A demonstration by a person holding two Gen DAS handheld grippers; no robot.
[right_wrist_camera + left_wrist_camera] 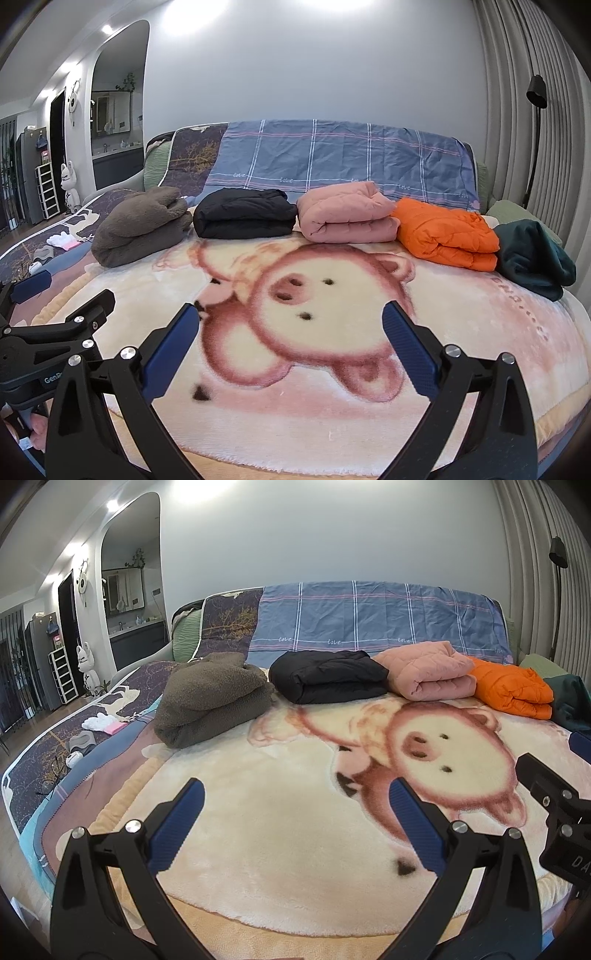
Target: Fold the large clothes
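Both hand-held grippers spread wide and holding nothing: left hand-held gripper (295,823) and right hand-held gripper (291,345) poised side by side over the pig-print blanket (288,812) on the bed, neither touching cloth. Along the far edge of the blanket, a row of large clothes already in folded bundles: brown fleece (142,227), black jacket (245,214), pink quilted garment (347,214), orange puffer (447,236), and at the far right a dark teal garment (535,258) looking more slumped than squared. No unfolded garment lying on the open middle of the blanket, so probably near the end of the job, or between pieces. Risks from here: reaching across to the teal garment and brushing the orange puffer just beside it, knocking that fold loose; pinching only the top layer of a puffy bundle, so the slippery fill springs open; catching the plush blanket pile along with the garment and dragging the whole row. Also worth minding: two grippers close together, likely to collide on a hurried reach. Around the scene: plaid sheet (369,616) draped over the headboard, small white and pink items (101,723) on the left side of the bed, floor lamp (535,110) by the curtain at right. Nothing between the grippers and the row.
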